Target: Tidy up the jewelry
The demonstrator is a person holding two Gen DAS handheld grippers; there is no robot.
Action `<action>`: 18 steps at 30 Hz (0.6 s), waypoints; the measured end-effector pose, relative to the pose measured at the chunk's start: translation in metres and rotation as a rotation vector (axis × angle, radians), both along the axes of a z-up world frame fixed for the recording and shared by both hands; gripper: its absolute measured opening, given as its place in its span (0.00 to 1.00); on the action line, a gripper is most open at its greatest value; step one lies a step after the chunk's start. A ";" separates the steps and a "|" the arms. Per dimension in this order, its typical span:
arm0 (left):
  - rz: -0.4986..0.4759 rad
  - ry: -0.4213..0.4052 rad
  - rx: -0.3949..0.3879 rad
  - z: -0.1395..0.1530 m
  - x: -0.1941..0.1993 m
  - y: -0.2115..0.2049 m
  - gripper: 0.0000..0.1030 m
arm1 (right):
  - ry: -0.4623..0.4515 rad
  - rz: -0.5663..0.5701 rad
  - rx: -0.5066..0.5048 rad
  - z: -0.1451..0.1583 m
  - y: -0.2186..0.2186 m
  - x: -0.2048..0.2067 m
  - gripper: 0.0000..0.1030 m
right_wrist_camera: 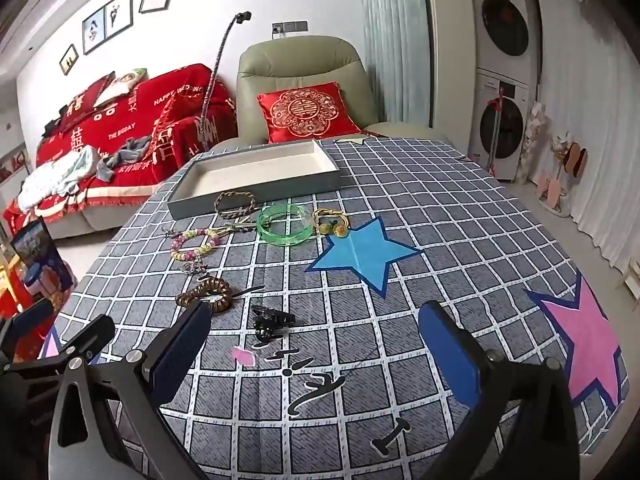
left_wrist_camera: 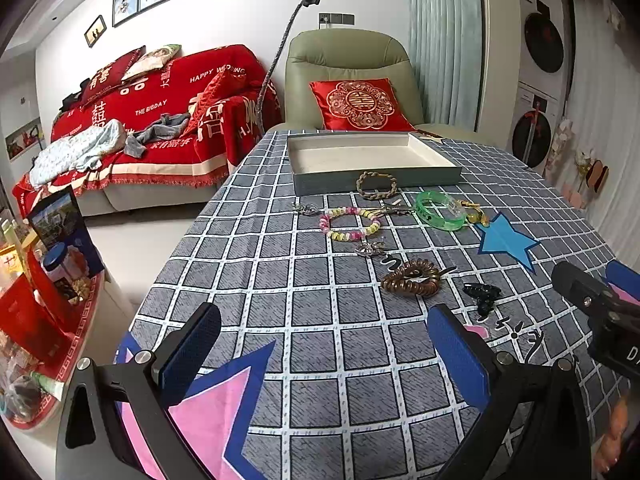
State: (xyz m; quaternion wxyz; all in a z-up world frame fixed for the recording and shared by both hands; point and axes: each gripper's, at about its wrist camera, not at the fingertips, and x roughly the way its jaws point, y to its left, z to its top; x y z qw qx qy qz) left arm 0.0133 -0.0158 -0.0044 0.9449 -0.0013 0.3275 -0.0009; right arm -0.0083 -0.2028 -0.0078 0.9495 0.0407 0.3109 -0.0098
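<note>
Both grippers hang over the checked tablecloth [right_wrist_camera: 400,184], fingers spread wide and gripping nothing: left gripper [left_wrist_camera: 324,344], right gripper [right_wrist_camera: 316,344]. The jewelry lies loose ahead of the fingertips: black clip [right_wrist_camera: 270,320] nearest, brown coil [right_wrist_camera: 208,294] beyond, then bead bracelet [left_wrist_camera: 350,223] and green bangle [left_wrist_camera: 440,210], with the tray [left_wrist_camera: 372,184] farthest

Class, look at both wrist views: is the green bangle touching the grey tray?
Apart. In the right wrist view, a strip of checked tablecloth shows between the green bangle and the grey tray; the left wrist view shows the same gap.
</note>
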 end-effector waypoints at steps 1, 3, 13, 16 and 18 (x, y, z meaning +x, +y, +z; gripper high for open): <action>-0.001 0.000 0.000 -0.001 -0.001 0.000 1.00 | 0.000 0.000 -0.002 -0.001 0.000 0.000 1.00; -0.004 -0.002 0.004 -0.002 -0.002 -0.001 1.00 | 0.003 0.003 -0.003 -0.003 0.000 0.001 1.00; 0.017 0.010 -0.014 -0.002 0.001 0.006 1.00 | 0.016 0.024 0.005 -0.009 0.003 0.004 1.00; 0.021 0.018 -0.017 -0.004 0.001 0.007 1.00 | 0.015 0.026 0.004 -0.009 0.004 0.003 1.00; 0.023 0.020 -0.018 -0.004 0.001 0.007 1.00 | 0.014 0.025 0.008 -0.008 0.004 0.003 1.00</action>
